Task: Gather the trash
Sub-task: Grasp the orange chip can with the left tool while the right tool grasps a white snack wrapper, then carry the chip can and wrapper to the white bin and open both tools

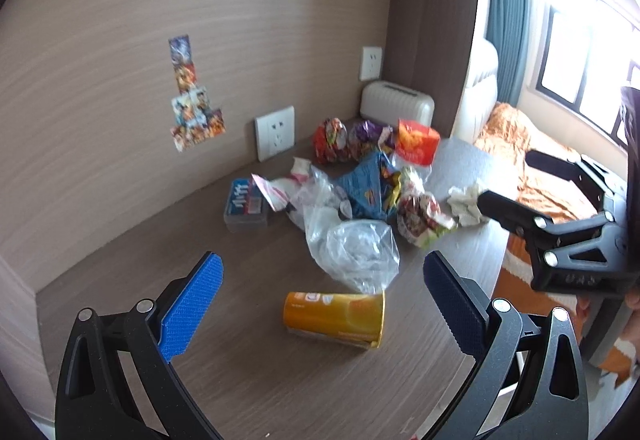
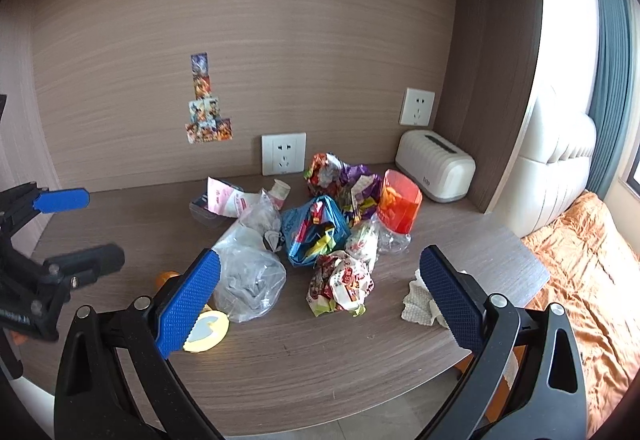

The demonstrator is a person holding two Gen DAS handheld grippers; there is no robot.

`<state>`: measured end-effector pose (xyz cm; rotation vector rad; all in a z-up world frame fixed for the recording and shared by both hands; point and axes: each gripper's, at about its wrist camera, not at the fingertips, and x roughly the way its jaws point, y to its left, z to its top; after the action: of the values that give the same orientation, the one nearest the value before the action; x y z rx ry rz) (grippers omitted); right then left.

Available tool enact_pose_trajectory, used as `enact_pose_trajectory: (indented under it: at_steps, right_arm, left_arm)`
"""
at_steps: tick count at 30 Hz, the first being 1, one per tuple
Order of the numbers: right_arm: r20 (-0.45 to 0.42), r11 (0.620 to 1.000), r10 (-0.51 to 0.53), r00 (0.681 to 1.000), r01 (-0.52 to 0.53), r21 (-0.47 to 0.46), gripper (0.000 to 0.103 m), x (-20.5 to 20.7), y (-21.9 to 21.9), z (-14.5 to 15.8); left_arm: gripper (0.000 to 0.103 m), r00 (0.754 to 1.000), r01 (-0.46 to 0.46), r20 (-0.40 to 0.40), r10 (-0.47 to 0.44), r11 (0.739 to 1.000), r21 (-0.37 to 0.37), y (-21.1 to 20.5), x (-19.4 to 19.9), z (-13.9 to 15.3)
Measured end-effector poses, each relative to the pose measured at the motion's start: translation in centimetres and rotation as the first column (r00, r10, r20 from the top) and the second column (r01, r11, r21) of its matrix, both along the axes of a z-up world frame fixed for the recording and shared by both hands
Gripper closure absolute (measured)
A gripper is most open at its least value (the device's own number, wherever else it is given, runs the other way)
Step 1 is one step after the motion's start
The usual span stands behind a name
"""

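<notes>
The orange cup lies on its side near the worktop front edge, just in front of the left claw, whose jaws stand wide and empty around it; behind it sit a clear bag, crumpled wrappers and a tissue. The right claw is likewise wide and empty, near the tissue at the pile's right side. The cup looks light and apt to roll, so I would bring the left jaws down across its body and close gently.
</notes>
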<state>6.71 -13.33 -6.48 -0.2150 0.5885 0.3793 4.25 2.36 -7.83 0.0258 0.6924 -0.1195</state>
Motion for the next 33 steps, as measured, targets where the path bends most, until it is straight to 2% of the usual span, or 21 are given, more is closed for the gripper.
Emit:
enact_pose_trajectory:
  at_steps: [6, 13, 16, 21, 28, 29, 30, 32, 33]
  right_arm:
    - [-0.059, 1.000, -0.028, 0.998, 0.027, -0.011, 0.003, 2.7, -0.1, -3.1]
    - [-0.111, 0.999, -0.042, 0.993, 0.039, -0.027, 0.003, 4.7, -0.3, -5.8]
    - [-0.126, 0.999, -0.047, 0.991, 0.045, -0.021, 0.003, 5.5, -0.4, -6.7]
    - [-0.147, 0.998, -0.056, 0.987, 0.052, -0.033, 0.003, 6.7, -0.3, -8.1]
    - [-0.222, 0.999, -0.043, 0.974, 0.038, -0.022, 0.003, 8.8, 0.1, -10.0]
    - [-0.229, 0.999, -0.042, 0.973, 0.040, -0.012, 0.003, 8.9, 0.0, -10.2]
    - [-0.243, 0.999, -0.040, 0.969, 0.042, 0.003, 0.003, 9.1, -0.1, -10.4]
    - [-0.263, 0.999, -0.031, 0.964, 0.038, 0.022, 0.004, 9.2, -0.3, -10.6]
    - [-0.278, 0.999, -0.022, 0.960, 0.033, 0.033, 0.009, 9.3, -0.4, -10.8]
  left_arm:
    - [0.005, 0.997, 0.053, -0.061, -0.050, 0.997, 0.053, -1.4, 1.5, -4.1]
    - [0.005, 0.990, 0.065, -0.129, -0.053, 0.994, 0.089, -1.9, 2.8, -7.7]
    - [0.005, 0.987, 0.056, -0.157, -0.044, 0.996, 0.075, -1.2, 3.2, -8.6]
    - [0.005, 0.975, 0.049, -0.215, -0.049, 0.999, -0.004, 0.0, 4.5, -10.3]
    - [0.005, 0.969, 0.086, -0.229, -0.095, 0.995, -0.048, -0.1, 5.6, -11.3]
    - [0.006, 0.968, 0.091, -0.229, -0.101, 0.994, -0.054, -0.1, 5.7, -11.4]
    - [0.015, 0.967, 0.101, -0.227, -0.113, 0.993, -0.065, -0.2, 5.8, -11.4]
    - [0.017, 0.968, 0.098, -0.227, -0.112, 0.993, -0.072, -0.2, 5.9, -11.4]
    - [0.017, 0.968, 0.098, -0.227, -0.112, 0.993, -0.072, -0.3, 5.9, -11.4]
